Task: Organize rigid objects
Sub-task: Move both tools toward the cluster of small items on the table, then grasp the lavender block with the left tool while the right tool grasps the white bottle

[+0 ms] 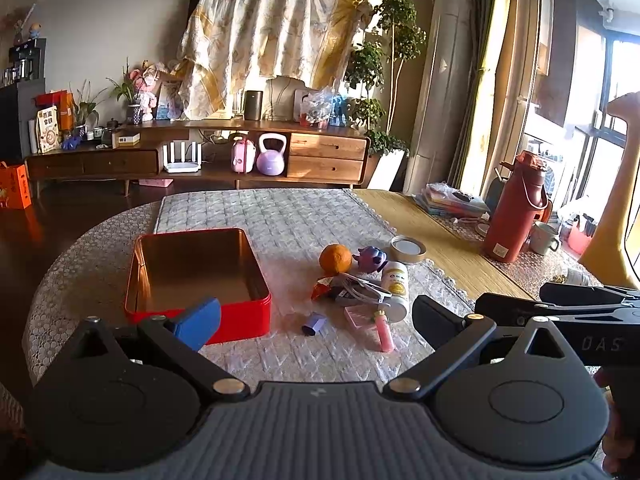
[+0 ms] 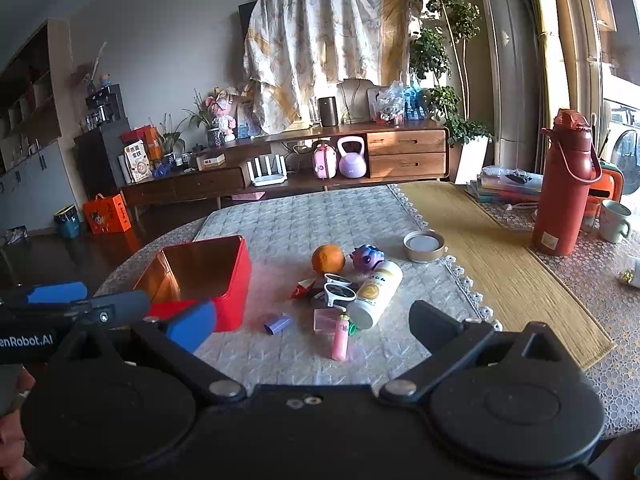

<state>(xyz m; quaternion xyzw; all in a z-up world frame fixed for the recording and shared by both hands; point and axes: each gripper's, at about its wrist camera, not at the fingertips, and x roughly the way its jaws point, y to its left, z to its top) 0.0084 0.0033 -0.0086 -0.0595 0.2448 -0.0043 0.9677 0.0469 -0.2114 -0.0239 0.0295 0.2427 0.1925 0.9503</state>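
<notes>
Your left gripper (image 1: 316,316) and right gripper (image 2: 312,322) both hover over the near edge of the table (image 2: 520,288), fingers spread wide and empty.

The red tin (image 1: 192,276) sits open on the left of the quilted cloth (image 1: 280,216), its long axis running left to right in the left wrist view; nothing is visible inside it. The loose pile lies just right of it:
- The white bottle (image 2: 376,294) lies on its side, long axis running near-left to far-right, flat base toward you.
- The pink tube (image 2: 340,336) lies beside the bottle's base, pointing roughly near to far.
- The small purple block (image 2: 277,324) lies apart, between tin and pile.
- The orange (image 2: 328,259) and purple toy (image 2: 367,257) sit at the far side.
- The white sunglasses (image 2: 338,290) overlap a red wrapper (image 2: 303,288); what lies under them is hard to make out.

A round lid (image 2: 424,245) rests farther right. The left gripper's blue pad (image 1: 198,322) hides part of the tin's near wall.
</notes>
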